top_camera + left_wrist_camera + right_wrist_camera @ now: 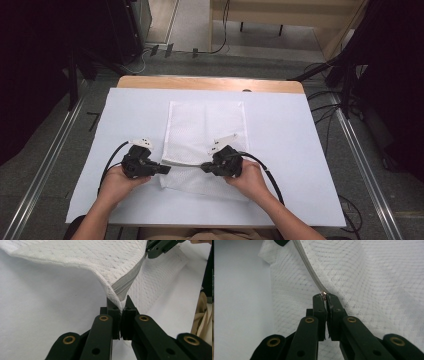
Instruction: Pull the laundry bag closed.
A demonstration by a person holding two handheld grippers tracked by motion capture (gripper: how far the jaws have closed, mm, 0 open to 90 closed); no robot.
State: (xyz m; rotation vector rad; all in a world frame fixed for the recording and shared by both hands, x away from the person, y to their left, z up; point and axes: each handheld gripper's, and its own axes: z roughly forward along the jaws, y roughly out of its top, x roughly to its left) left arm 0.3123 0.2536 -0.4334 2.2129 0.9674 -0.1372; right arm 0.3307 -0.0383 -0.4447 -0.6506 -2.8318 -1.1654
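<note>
High view: one white mesh bag lies flat on the white tabletop, long axis running away from the person. Two grippers work its near end: the left gripper pinches the bag's near-left corner, the right gripper faces it across the zipper, which spans level between them.

Left gripper view: jaws clamped together on the bag corner at the zipper's end; the mesh lifts off the tabletop ahead.

Right gripper view: jaws clamped on the metal zipper pull; zipper tape runs up and away. Bag contents cannot be seen.
</note>
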